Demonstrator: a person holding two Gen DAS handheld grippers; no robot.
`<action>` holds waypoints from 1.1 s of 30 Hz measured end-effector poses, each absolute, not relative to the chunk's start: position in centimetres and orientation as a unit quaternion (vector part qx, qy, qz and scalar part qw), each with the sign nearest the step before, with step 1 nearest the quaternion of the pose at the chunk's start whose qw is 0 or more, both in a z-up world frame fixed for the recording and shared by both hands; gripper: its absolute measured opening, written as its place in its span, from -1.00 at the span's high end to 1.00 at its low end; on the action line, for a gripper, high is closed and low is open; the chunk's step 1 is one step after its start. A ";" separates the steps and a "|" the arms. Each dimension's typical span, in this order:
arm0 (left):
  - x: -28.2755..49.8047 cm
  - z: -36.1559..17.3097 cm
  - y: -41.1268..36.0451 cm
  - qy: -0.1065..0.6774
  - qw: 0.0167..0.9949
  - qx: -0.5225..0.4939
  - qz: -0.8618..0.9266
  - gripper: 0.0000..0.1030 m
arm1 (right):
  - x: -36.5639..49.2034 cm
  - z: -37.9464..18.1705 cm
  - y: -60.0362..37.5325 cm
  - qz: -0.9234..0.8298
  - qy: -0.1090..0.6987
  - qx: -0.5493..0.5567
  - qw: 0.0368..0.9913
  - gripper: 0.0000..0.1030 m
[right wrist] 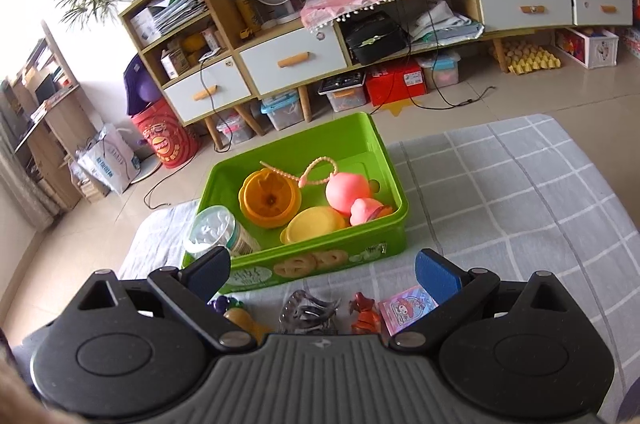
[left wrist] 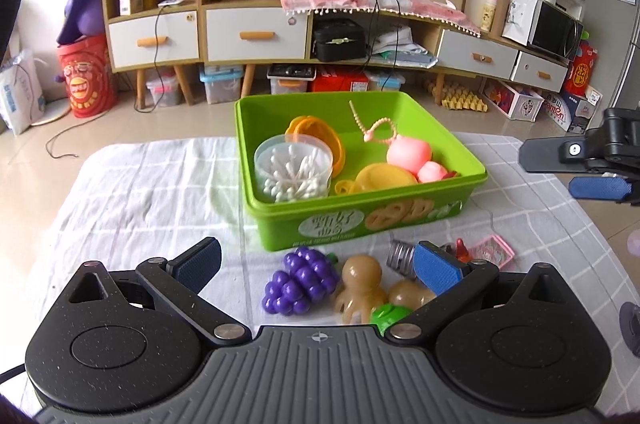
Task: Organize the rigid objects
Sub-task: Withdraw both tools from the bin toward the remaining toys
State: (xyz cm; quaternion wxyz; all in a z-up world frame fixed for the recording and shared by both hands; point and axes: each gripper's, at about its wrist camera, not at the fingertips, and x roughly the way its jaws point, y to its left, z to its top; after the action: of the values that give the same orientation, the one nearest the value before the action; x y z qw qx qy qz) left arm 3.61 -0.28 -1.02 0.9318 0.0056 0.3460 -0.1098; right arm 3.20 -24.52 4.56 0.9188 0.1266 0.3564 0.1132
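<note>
A green plastic box stands on the checked cloth and holds a tub of cotton swabs, orange and yellow lids, and pink toys. In front of it lie purple toy grapes, a tan octopus figure, a light bulb, a red figure, a pink card and a clear hair claw. My left gripper is open and empty over the grapes and octopus. My right gripper is open and empty above the claw and red figure.
The table's far edge lies just behind the box, with tiled floor beyond. A long wooden cabinet with drawers lines the back wall. The right gripper's fingers show at the left wrist view's right edge.
</note>
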 end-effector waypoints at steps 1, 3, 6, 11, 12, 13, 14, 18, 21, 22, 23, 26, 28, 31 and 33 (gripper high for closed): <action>3.5 -1.2 -0.1 0.348 0.931 0.009 -0.110 -0.96 | 3.0 4.5 -24.6 0.115 0.354 0.122 0.920 -0.42; 3.4 -1.5 0.4 0.352 0.929 0.016 -0.110 -0.96 | 2.7 4.4 -24.7 0.115 0.349 0.116 0.923 -0.42; 3.3 -2.1 1.0 0.359 0.927 0.023 -0.109 -0.96 | 2.5 4.1 -25.1 0.107 0.348 0.106 0.925 -0.42; 3.2 -2.8 2.1 0.366 0.924 0.029 -0.108 -0.96 | 2.4 3.7 -25.6 0.101 0.344 0.074 0.930 -0.42; 3.1 -2.8 2.4 0.366 0.924 0.029 -0.109 -0.96 | 2.3 3.6 -25.7 0.100 0.343 0.067 0.931 -0.42; 3.1 -2.9 2.6 0.367 0.923 0.028 -0.109 -0.96 | 2.2 3.5 -25.8 0.101 0.342 0.061 0.932 -0.42; 3.1 -3.0 2.7 0.368 0.923 0.028 -0.109 -0.96 | 2.1 3.4 -25.9 0.102 0.341 0.054 0.933 -0.42; 2.9 -3.5 3.1 0.375 0.919 0.026 -0.117 -0.96 | 1.7 3.0 -26.1 0.117 0.340 0.030 0.933 -0.42; 2.8 -3.7 3.0 0.381 0.915 0.020 -0.133 -0.96 | 1.7 2.4 -26.5 0.132 0.347 0.026 0.928 -0.42; 2.7 -3.8 3.0 0.383 0.913 0.016 -0.140 -0.96 | 1.7 2.1 -26.5 0.133 0.352 0.023 0.926 -0.42; 2.7 -4.0 2.8 0.386 0.910 0.014 -0.147 -0.96 | 1.8 1.8 -26.6 0.132 0.357 0.018 0.925 -0.42; 2.5 -4.4 2.0 0.394 0.904 0.012 -0.165 -0.96 | 1.9 0.8 -26.8 0.125 0.372 0.004 0.920 -0.42; 2.4 -4.7 1.5 0.399 0.900 0.009 -0.175 -0.96 | 2.1 0.1 -27.0 0.122 0.385 -0.002 0.915 -0.42; 2.4 -5.0 0.6 0.408 0.894 0.006 -0.187 -0.96 | 2.5 -1.0 -27.0 0.120 0.404 -0.009 0.907 -0.42; 2.3 -5.2 0.1 0.411 0.891 0.006 -0.192 -0.96 | 2.8 -1.7 -26.9 0.117 0.415 -0.016 0.902 -0.42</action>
State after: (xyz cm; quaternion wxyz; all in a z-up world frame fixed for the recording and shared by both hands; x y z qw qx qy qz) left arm 2.31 0.07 -5.18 0.8910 0.0057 0.4112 -0.1922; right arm 2.85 -26.94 -1.72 0.9021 -0.0160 0.4151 0.1170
